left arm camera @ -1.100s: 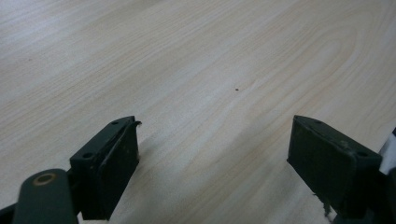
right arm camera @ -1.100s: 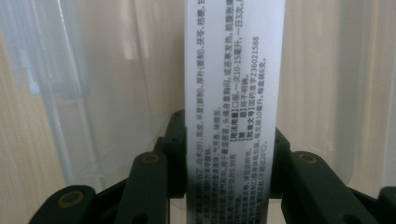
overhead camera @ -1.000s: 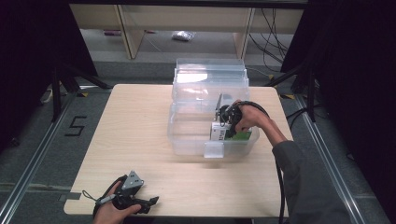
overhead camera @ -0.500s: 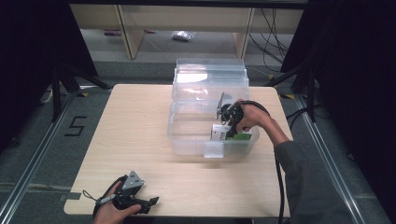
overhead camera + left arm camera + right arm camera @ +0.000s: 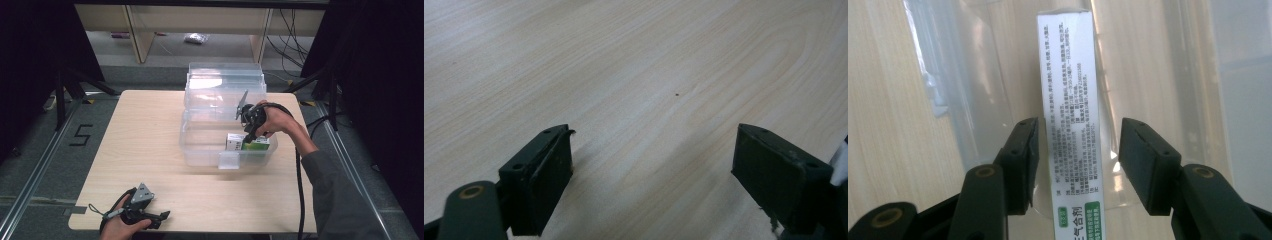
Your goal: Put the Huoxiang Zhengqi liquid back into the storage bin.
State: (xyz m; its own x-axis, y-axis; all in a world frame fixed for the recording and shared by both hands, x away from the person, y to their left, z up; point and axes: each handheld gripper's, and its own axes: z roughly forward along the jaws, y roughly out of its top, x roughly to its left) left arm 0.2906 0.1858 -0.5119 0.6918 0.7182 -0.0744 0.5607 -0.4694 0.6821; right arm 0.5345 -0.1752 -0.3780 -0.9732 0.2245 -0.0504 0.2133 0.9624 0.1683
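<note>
Table [image 5: 150,130] | clear bin [image 5: 200,155]: green-white box [image 5: 255,145] | right claw [image 5: 248,136] opening

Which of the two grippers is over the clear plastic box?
The right gripper. It hangs over the clear plastic box, its jaws astride the white-and-green carton there. The left gripper rests open near the table's front edge.

Your high view looked forward and down over the whole table [image 5: 150,150]. Your left gripper view sat close above bare tabletop; your right one looked closely down into the clear bin [image 5: 1168,75], shared with the high view [image 5: 200,150].
</note>
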